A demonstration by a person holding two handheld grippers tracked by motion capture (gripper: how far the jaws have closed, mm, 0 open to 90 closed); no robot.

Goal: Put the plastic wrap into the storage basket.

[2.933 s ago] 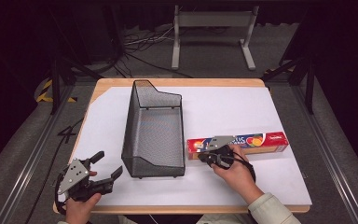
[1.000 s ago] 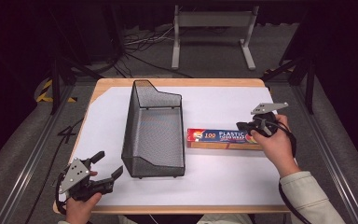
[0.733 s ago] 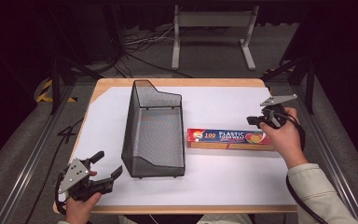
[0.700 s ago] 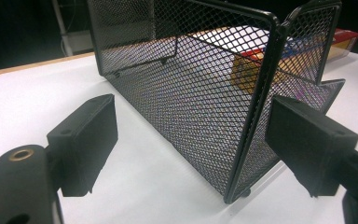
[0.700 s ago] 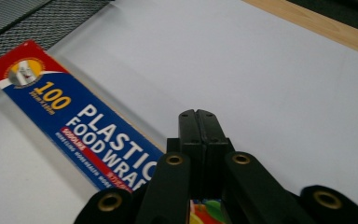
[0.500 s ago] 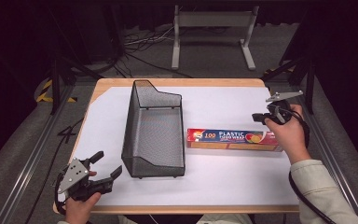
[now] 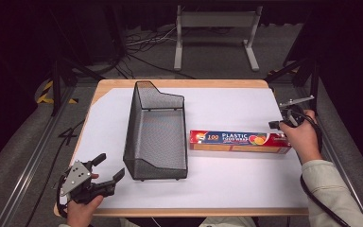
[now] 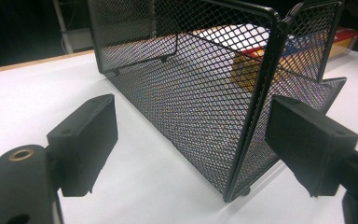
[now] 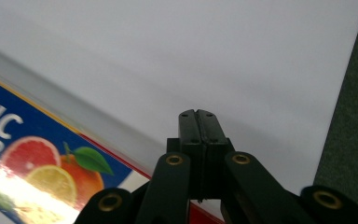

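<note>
The black wire-mesh basket (image 7: 157,137) is standing upright on the white table cover (image 7: 227,184), left of centre, its open top facing up; through the mesh its floor is showing bare, with nothing lying inside. In the left gripper view the basket's near corner post (image 8: 254,107) is rising between the two black jaws, though the pads are standing clear of it on either side. The left gripper (image 7: 105,171) is resting at the table's near-left corner, jaws spread wide and holding nothing. The plastic food wrap box (image 7: 240,141) is lying flat just right of the basket, long side across the table, apart from the mesh wall. The right gripper (image 7: 276,124) is sitting at the box's right end with its jaws pressed fully together and nothing between them; in the right gripper view its closed tips (image 9: 199,122) are hanging over the box's edge (image 9: 51,158). Whether they are touching the box cannot be told. Beyond the table's far edge a grey metal stand (image 7: 215,28) and loose cables (image 7: 146,40) are lying on the floor.
</note>
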